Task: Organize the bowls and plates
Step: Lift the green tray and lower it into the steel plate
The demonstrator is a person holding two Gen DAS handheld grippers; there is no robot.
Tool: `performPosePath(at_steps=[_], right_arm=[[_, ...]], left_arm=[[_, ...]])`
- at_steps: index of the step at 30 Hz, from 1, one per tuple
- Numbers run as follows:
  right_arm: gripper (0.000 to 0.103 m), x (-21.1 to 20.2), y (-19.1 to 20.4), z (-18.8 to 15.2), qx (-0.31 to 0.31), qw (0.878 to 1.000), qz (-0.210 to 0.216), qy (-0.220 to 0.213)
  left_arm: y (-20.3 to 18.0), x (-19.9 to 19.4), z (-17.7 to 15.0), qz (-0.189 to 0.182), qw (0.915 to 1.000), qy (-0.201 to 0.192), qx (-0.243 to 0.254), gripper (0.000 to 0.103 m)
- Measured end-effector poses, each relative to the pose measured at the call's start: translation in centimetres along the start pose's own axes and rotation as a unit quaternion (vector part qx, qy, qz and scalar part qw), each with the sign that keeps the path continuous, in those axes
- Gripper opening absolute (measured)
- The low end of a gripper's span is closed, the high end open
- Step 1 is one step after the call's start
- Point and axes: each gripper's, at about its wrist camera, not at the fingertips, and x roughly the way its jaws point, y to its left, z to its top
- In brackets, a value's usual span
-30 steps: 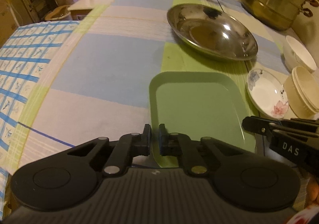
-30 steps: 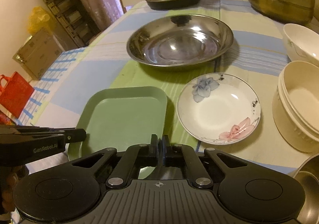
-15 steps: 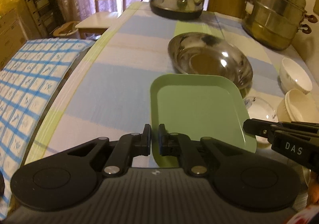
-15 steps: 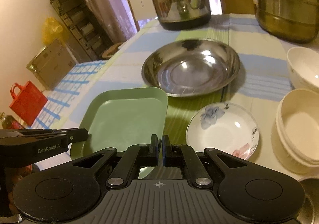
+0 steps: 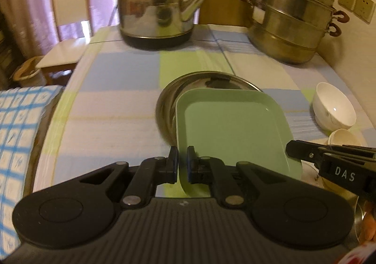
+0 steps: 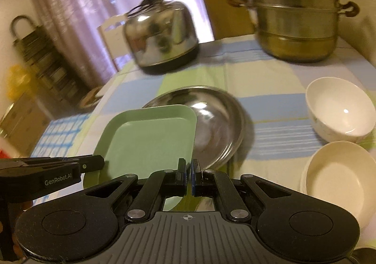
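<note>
A checked blue, green and white tablecloth (image 5: 122, 99) covers the table, with a steel kettle (image 5: 157, 7) at its far end. The pale green square plate (image 5: 230, 127), shallow with rounded corners, is held off the cloth, its far edge over the steel basin (image 6: 218, 123), its flat face upward and tilted. The left gripper (image 5: 182, 165) and the right gripper (image 6: 189, 177) each pinch its near rim, jaws clamped tight.

Two matte black hand-held tongs

The left tongs (image 5: 182, 161) have a ribbed grey body, two round black discs, silver pivot screws and blue-edged pads; seen side-on from the other camera, they bear white "GenRobot.AI" lettering. The right tongs (image 6: 189, 175) are built alike, with a small crosshair mark on the ribbed body and "DAS" in white on the side.
</note>
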Motion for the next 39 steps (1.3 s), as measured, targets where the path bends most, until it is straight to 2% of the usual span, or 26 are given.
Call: performPosePath(at_steps=[8, 18, 34, 39], right_arm=[[0.004, 3.0, -0.4, 1.9, 0.028, 0.999, -0.047, -0.002], [0.004, 6.4, -1.0, 2.5, 0.048, 0.996, -0.078, 0.021], [0.004, 8.1, -1.9, 2.6, 0.064, 0.993, -0.093, 0.035], [0.006, 7.8, -2.5, 2.9, 0.087, 0.993, -0.069, 0.031]], left_arm=[[1.3, 4.6, 2.6, -0.039, 0.9988, 0.02, 0.02, 0.006], [1.9, 8.5, 3.6, -0.054, 0.9969, 0.049, 0.029, 0.006], [1.8, 10.9, 4.0, -0.06, 0.9956, 0.065, 0.031, 0.008], [1.7, 10.5, 4.1, -0.055, 0.9961, 0.059, 0.036, 0.018]])
